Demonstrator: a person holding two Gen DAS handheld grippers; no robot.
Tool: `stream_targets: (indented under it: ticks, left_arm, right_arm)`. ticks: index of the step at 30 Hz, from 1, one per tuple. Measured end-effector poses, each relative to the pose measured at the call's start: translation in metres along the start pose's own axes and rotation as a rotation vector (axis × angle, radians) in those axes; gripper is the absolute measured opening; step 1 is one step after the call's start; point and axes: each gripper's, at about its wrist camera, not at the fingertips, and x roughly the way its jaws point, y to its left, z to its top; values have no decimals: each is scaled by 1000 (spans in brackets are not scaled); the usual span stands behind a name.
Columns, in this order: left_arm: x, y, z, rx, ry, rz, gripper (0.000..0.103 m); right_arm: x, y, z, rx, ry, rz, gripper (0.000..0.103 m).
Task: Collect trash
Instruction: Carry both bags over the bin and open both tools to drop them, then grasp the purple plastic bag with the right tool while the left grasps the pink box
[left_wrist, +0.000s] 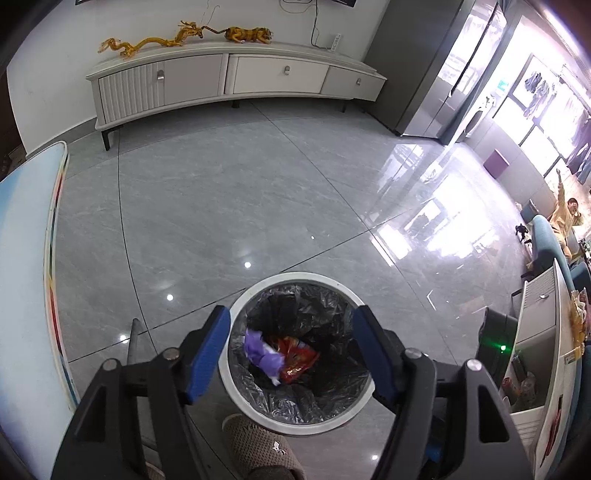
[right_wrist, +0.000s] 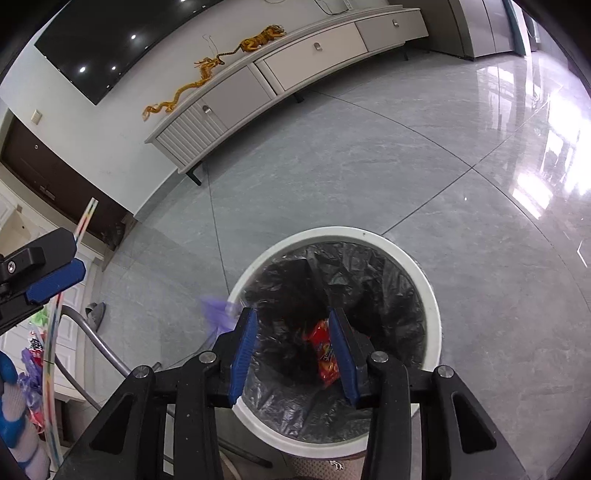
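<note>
A round white trash bin (left_wrist: 255, 291) lined with a black bag stands on the grey floor below both grippers; it also shows in the right wrist view (right_wrist: 424, 280). In the left wrist view a purple wrapper (left_wrist: 264, 354) and a red snack wrapper (left_wrist: 297, 360) lie inside. My left gripper (left_wrist: 291, 350) is open and empty above the bin. My right gripper (right_wrist: 291, 350) is open over the bin, with the red wrapper (right_wrist: 325, 354) below it. A blurred purple wrapper (right_wrist: 218, 310) is in the air by the bin's left rim. The left gripper's fingertip (right_wrist: 55, 278) shows at far left.
A long white TV cabinet (left_wrist: 236, 77) stands at the far wall with a gold dragon (left_wrist: 151, 42) and tiger figure on top. A table edge (left_wrist: 26, 266) is at the left. A white shelf unit (left_wrist: 543, 332) is at the right. A slippered foot (left_wrist: 258, 446) is beside the bin.
</note>
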Motion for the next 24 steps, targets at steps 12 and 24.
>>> stream_targets:
  ticks: [12,24]
  left_arm:
    - [-72,-8,-9,5,-180,35,67]
    - [-180,48,-60,-65,-315,123,68]
  right_arm:
    - [-51,34,3,-59,-96,-38,39]
    - [-116,124,-6,-158,-225,32,49]
